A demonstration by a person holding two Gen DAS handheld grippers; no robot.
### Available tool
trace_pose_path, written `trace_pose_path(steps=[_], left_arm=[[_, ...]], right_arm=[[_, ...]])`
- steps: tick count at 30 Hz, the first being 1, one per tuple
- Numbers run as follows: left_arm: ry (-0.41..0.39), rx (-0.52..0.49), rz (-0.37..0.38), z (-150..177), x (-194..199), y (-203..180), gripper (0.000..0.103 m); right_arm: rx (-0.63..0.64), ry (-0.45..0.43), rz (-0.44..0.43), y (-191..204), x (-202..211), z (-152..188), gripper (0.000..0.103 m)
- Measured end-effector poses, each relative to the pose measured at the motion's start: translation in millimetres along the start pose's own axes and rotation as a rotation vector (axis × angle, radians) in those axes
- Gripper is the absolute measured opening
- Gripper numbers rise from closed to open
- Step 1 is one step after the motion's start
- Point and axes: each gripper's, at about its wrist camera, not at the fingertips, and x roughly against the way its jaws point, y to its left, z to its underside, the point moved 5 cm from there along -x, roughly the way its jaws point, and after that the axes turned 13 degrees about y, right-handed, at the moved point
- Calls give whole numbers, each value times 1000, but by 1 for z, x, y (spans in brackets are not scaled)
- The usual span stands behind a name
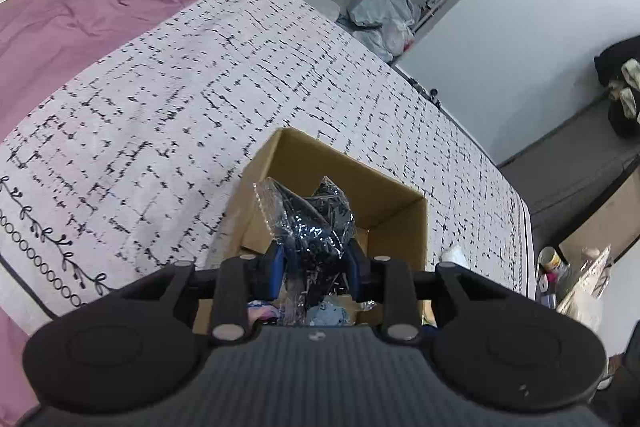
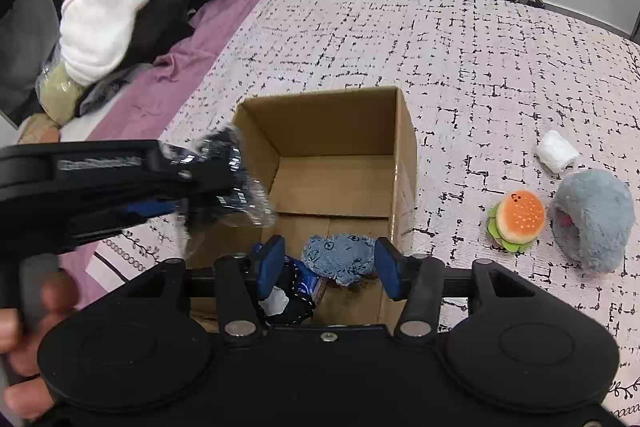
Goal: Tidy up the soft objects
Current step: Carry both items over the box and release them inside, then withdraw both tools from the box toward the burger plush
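Observation:
An open cardboard box [image 2: 320,123] stands on the patterned bed cover. My left gripper [image 1: 316,259] is shut on a dark item in a crinkly clear plastic bag [image 1: 308,215] and holds it over the box [image 1: 348,155]. The right wrist view shows that left gripper [image 2: 188,187] and the plastic bag [image 2: 232,179] at the box's left rim. My right gripper [image 2: 330,267] stands open over the box's near side. A blue-grey fabric piece [image 2: 340,255] lies in the box below its fingers. A dark packet [image 2: 294,291] lies beside it.
A hamburger plush [image 2: 518,221], a grey fluffy plush [image 2: 592,219] and a white roll [image 2: 558,151] lie on the cover right of the box. A heap of white and black clothes [image 2: 108,23] sits far left on the pink sheet. A person's hand [image 2: 24,327] holds the left gripper's handle.

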Motion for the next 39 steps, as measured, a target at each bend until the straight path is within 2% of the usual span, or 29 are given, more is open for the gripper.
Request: trace_pose_path(steps=[8, 10, 12, 14, 17, 19, 21, 25, 29, 32, 39], left_arm=[[-2, -49, -77, 0, -17, -11, 30], [5, -53, -83, 0, -19, -12, 34], [4, -47, -108, 0, -18, -11, 40], [-12, -53, -118, 0, -13, -13, 54], [-39, -62, -138, 1, -3, -17, 68], [-50, -69, -154, 4, 2, -21, 73], [-58, -70, -166, 6, 7, -24, 77], [-65, -71, -182, 15, 14, -34, 85], [-78, -109, -187, 27, 19, -52, 87], [-86, -124, -190, 37, 21, -63, 88], [-95, -143, -198, 57, 22, -84, 89]], right_arm=[[-69, -24, -30, -21, 19, 8, 54], [-75, -31, -29, -27, 24, 11, 54], [-82, -38, -31, -34, 29, 13, 55], [-97, -46, -33, -41, 32, 15, 56], [-129, -58, -45, -54, 36, 20, 56], [-149, -61, -55, -62, 38, 25, 58], [-163, -66, -61, -69, 41, 29, 61], [-184, -88, -65, -85, 50, 39, 77], [-207, -111, -71, -102, 61, 48, 83], [-225, -131, -66, -116, 68, 57, 91], [-267, -173, -79, -145, 82, 71, 91]])
